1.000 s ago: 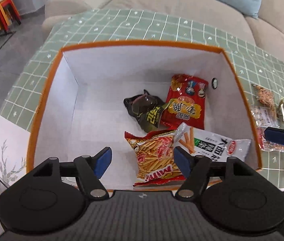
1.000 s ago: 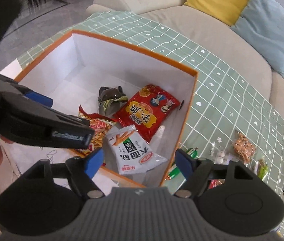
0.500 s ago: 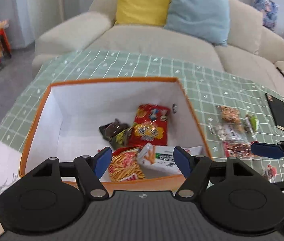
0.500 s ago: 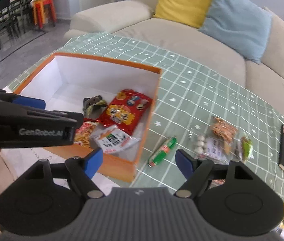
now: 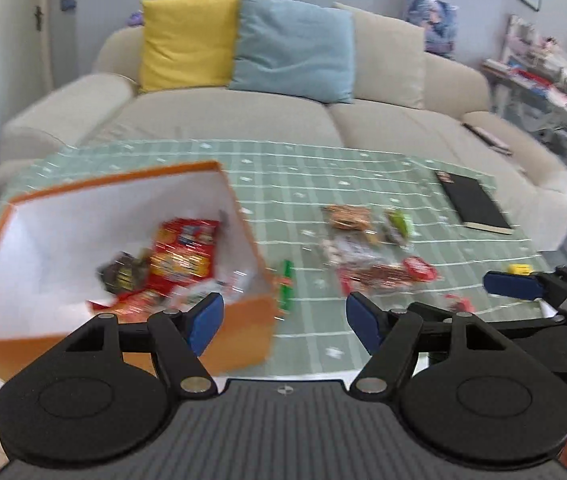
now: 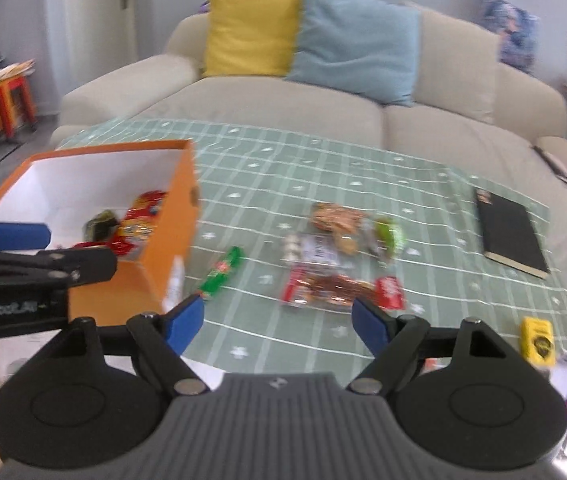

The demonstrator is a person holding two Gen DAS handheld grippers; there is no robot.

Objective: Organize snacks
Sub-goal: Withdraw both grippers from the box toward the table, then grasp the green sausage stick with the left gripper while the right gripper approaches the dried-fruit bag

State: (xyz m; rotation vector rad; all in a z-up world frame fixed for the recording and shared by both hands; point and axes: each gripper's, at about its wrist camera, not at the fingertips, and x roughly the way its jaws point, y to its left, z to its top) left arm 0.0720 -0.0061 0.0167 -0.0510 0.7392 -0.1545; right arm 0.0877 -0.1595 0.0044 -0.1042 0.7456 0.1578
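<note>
Beige sofa [image 6: 323, 120] fills the back of both views, with a yellow cushion [image 6: 251, 30] and a blue cushion [image 6: 357, 40] leaning side by side on its backrest. Before it stands the table [image 6: 423, 192] under a green checked cloth.

An orange box [image 6: 171, 216], white inside, sits at the cloth's left end. It holds several packets: a red bag [image 5: 185, 250] against the far right wall, a dark packet [image 5: 123, 274] just left of it, and more packets at the near edge, blurred. A black notebook [image 6: 511, 236] lies well to the right, near the far edge.

Loose snacks lie between box and notebook. A red-and-clear pack [image 6: 339, 290] is nearest the right gripper; behind it a clear pack of pale balls [image 6: 311, 246], a brown snack pack [image 6: 335, 218] and a small green packet [image 6: 389, 234] bunch together, touching. A green stick [image 6: 221, 268] lies tilted just beside the box's right wall. A small yellow packet [image 6: 537, 340] sits apart at the near right edge.

The right gripper [image 6: 277, 322] hovers over the near edge, jaws wide apart with nothing between them. The left gripper [image 5: 285, 320] hangs over the box's near right corner, likewise spread and empty.
</note>
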